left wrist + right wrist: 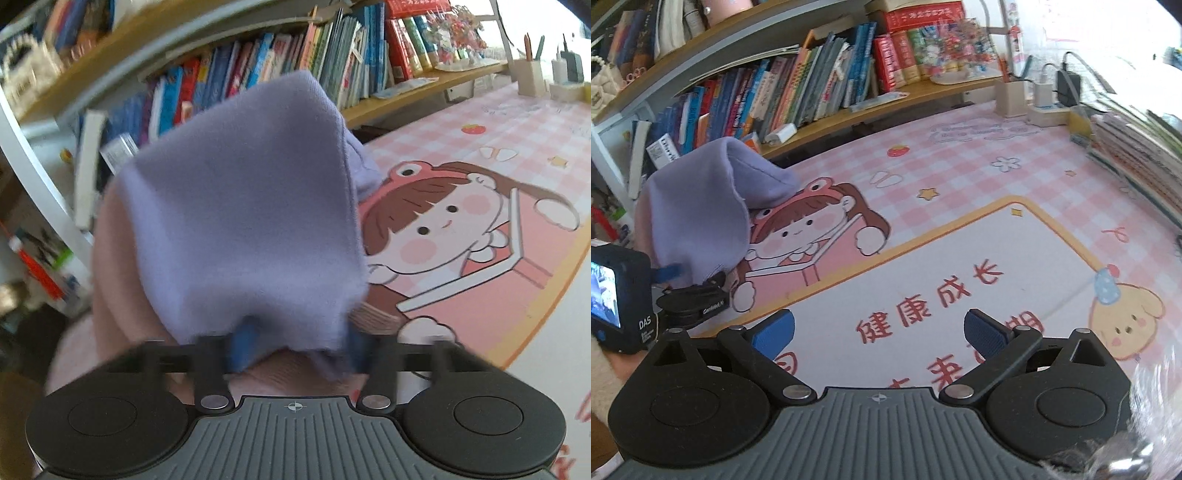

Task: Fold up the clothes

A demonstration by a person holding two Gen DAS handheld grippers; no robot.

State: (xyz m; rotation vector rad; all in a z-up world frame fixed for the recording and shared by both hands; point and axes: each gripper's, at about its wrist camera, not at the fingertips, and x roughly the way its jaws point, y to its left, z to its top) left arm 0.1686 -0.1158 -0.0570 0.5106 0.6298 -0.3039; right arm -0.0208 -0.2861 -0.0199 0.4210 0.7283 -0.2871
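A pink cartoon desk mat (960,155) carries a lavender garment (701,206).

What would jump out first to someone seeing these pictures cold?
A lilac garment bunched up at the desk's left end, pinched by the left gripper. Under it lies a pink cartoon desk mat showing a girl in a frog hat. The right gripper hovers open and empty over the mat's red lettering.

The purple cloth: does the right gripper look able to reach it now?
Probably yes. The right gripper is open and empty; bare pink mat lies between it and the purple cloth, which the left gripper holds at one edge.
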